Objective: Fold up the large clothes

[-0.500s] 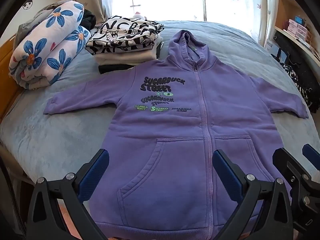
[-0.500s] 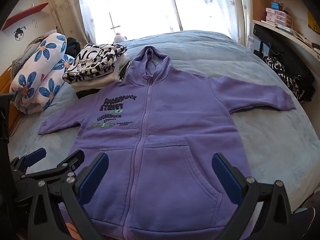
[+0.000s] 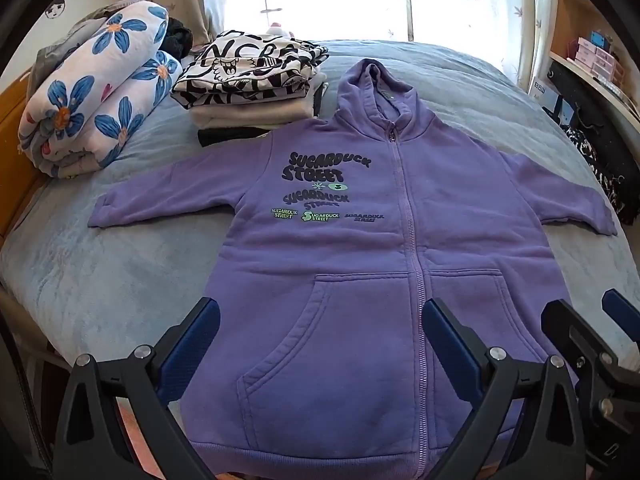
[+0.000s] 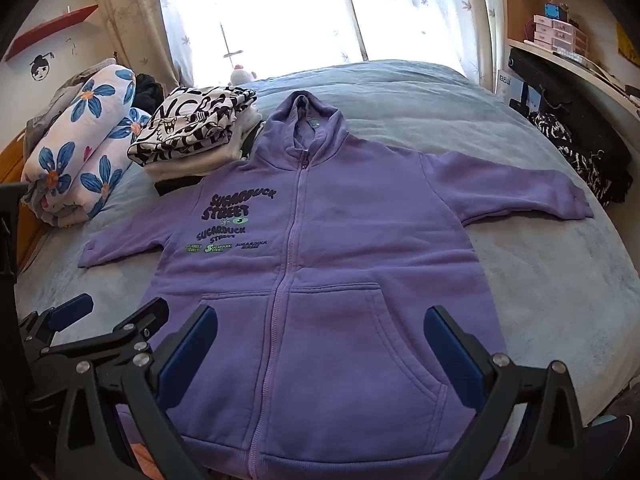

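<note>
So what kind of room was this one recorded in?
Most likely a bedroom: a purple hoodie lies spread on a bed, with a rolled floral quilt and curtained window behind.

Both wrist views look down from the bed's (image 3: 100, 280) foot toward the window. They share the spread purple hoodie (image 3: 360, 280), the left view set further left.

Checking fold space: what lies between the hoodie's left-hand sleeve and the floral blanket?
Only bare grey-blue bedspread separates the purple zip hoodie from the rolled floral blanket, in both views.
</note>
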The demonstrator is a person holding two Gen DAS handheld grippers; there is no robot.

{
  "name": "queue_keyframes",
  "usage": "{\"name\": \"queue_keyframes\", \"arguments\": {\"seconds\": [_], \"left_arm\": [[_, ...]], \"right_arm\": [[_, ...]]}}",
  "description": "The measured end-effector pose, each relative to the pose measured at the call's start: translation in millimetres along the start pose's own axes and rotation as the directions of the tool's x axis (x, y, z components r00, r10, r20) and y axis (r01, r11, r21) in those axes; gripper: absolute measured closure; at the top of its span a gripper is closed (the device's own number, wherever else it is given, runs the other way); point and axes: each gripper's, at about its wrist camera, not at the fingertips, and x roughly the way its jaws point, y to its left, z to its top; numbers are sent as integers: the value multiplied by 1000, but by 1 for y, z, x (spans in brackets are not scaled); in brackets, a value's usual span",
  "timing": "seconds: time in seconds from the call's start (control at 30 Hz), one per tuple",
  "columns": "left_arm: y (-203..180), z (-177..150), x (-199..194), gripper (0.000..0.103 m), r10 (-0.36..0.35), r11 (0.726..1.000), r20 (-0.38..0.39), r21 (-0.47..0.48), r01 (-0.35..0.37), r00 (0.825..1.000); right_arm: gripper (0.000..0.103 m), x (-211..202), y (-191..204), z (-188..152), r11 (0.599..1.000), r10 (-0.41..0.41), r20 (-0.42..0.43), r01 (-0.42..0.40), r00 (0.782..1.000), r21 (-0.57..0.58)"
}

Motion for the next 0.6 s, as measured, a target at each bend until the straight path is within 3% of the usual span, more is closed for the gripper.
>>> {"name": "queue_keyframes", "arguments": {"seconds": [0.6], "left_arm": [[1, -2, -3, 3, 20, 1000, -7, 11, -20, 1000]], "right_arm": [[0, 3, 1, -3, 1000, 5, -8, -5, 1000, 2]]}}
